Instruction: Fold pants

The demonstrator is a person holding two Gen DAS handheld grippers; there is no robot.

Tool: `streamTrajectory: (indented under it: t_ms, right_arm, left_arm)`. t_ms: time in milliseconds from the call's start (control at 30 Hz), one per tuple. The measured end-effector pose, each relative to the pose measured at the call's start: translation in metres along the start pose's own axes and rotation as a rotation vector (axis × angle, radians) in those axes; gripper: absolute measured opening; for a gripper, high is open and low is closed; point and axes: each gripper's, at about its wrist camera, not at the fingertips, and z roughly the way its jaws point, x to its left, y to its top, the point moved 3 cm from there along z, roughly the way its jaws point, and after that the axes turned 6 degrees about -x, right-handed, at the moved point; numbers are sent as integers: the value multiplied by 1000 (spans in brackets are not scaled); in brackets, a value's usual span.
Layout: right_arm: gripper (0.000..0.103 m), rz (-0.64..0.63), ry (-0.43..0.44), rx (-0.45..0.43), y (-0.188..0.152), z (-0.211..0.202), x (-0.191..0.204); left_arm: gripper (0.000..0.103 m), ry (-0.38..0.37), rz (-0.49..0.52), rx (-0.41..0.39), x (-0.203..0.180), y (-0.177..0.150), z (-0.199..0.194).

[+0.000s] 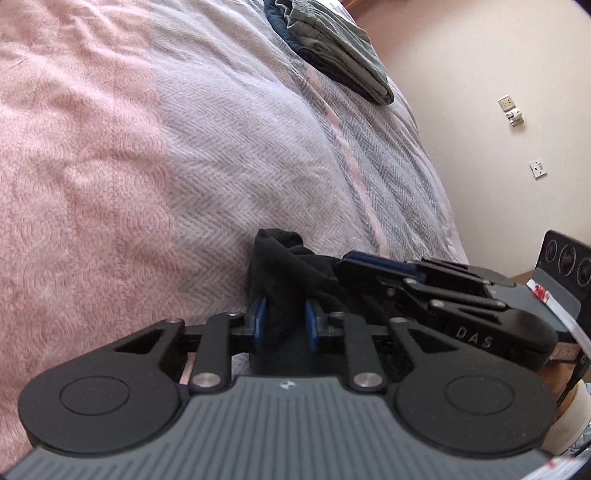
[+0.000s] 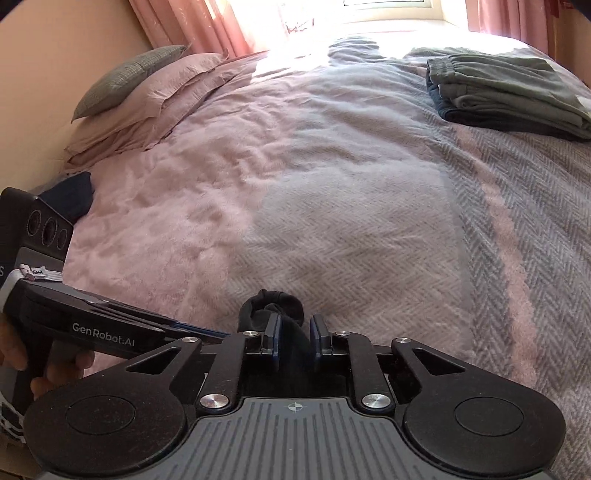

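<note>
Low centre of both frames, black pants [image 1: 284, 266] bunched above the bed [image 1: 184, 147], left tongs [image 1: 284, 317] clamped on the cloth, right tongs [image 2: 294, 334] gripping it too, folded clothes [image 2: 506, 92] upper right.

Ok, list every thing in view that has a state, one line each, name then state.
left gripper: shut on the black pants
right gripper: shut on the black pants
black pants: bunched, gripped by both grippers
folded stack of clothes: folded, lying on the bed
pillows: stacked at the headboard
curtains: drawn apart
</note>
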Motion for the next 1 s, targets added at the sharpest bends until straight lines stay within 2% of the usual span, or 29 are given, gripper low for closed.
streamTrajectory:
  t_ms: [33, 100, 200, 267, 300, 367, 400, 467, 533, 633, 667, 733, 800, 867, 900, 967, 1000]
  right_arm:
    - [13, -11, 4, -7, -2, 0, 2]
    - [0, -33, 12, -32, -4, -3, 4]
    - [0, -64, 9, -78, -5, -11, 11]
    - [0, -49, -48, -128, -3, -15, 9]
    - [0, -9, -99, -141, -5, -14, 2]
    - [0, 153, -218, -112, -14, -2, -22]
    - [0, 189, -300, -90, -19, 1, -33]
    - [0, 281, -272, -58, -23, -3, -51]
    - [0, 302, -259, -141, -20, -32, -53]
    - [1, 251, -397, -176, -18, -77, -49]
    - [5, 246, -438, -180, -22, -92, -47]
    - [12, 222, -459, -190, -35, -118, -34]
    - [19, 185, -449, -177, -50, -134, -23]
    - [22, 128, -439, -146, -65, -133, -11]
    - [22, 107, -455, -119, -71, -125, -11]
    - [22, 85, -529, -60, -83, -102, -26]
    - [22, 86, -545, -78, -88, -98, -38]
  left_arm:
    - [12, -4, 12, 0, 0, 1, 1]
    - [7, -6, 23, -5, 1, 2, 0]
    - [4, -13, 28, -28, 1, 1, -4]
    - [0, -21, 37, -57, -1, -1, -8]
    - [0, -20, 35, -64, -1, -2, -9]
    - [0, 29, 47, -53, 0, -3, -7]
    - [0, 48, 61, -53, 3, -5, -8]
    - [0, 63, 94, -57, 4, -6, -14]
    - [0, 90, 119, -73, -2, -5, -21]
    - [0, 149, 149, -138, -13, -2, -37]
    - [0, 170, 186, -159, -20, -1, -44]
    - [0, 145, 270, -179, -40, -1, -54]
    - [0, 66, 325, -145, -58, -5, -50]
    - [4, 27, 416, -85, -75, -14, -27]
    - [6, 35, 463, -57, -78, -19, -11]
    - [4, 101, 512, -25, -70, -22, 23]
    - [3, 116, 517, -14, -65, -20, 33]
